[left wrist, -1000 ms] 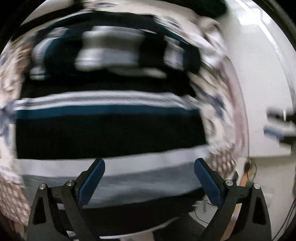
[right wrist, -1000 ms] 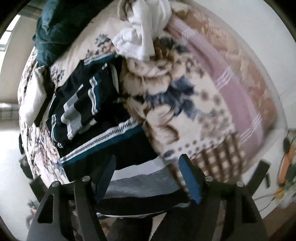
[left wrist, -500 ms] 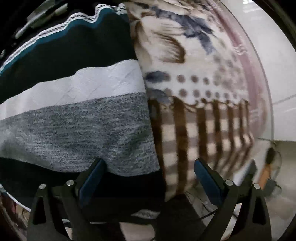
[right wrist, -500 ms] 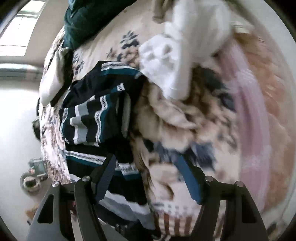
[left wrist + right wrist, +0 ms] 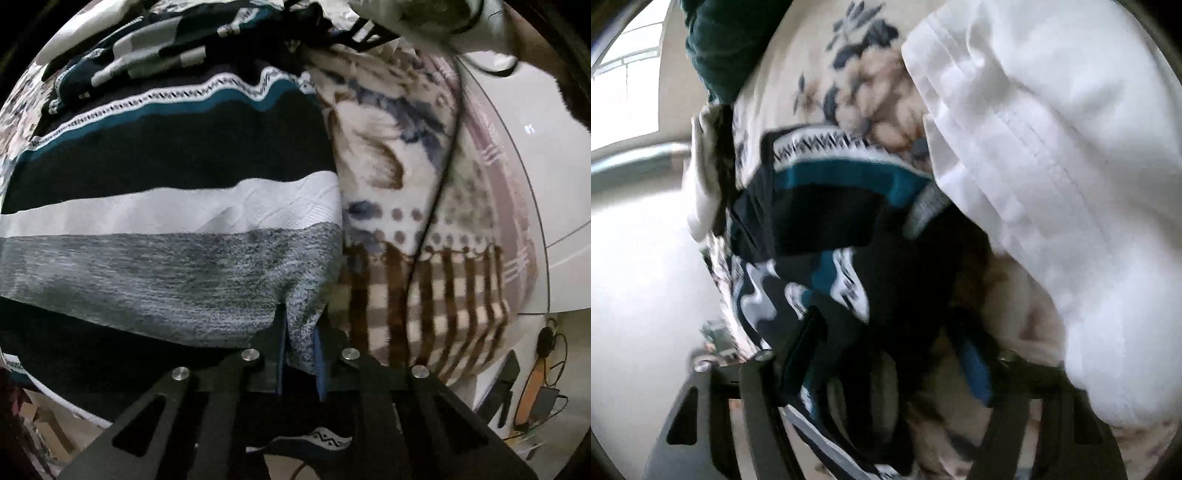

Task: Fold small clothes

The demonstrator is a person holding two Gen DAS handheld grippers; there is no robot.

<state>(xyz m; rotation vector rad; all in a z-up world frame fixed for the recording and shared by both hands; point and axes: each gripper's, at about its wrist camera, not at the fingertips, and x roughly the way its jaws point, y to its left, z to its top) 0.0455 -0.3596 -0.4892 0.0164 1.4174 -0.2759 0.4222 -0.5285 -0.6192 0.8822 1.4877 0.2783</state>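
A striped knit sweater (image 5: 166,206), in black, teal, white and grey bands, lies on a flowered blanket (image 5: 399,147) on a bed. My left gripper (image 5: 297,354) is shut on the sweater's grey lower right corner near the bed's edge. In the right wrist view my right gripper (image 5: 886,354) is open, its blue-padded fingers (image 5: 975,369) spread around a black and teal fold of the same sweater (image 5: 842,206). The view is blurred, so I cannot tell whether the pads touch the cloth.
A pile of white cloth (image 5: 1052,166) lies on the blanket right of the sweater. A dark green garment (image 5: 727,44) lies at the far end. A black cable (image 5: 443,177) runs across the blanket. The white floor (image 5: 528,184) and cables (image 5: 546,384) lie beyond the bed's edge.
My left gripper has closed on the sweater's grey corner; half a second ago it was open. My right gripper has moved in close over the sweater's folded upper part.
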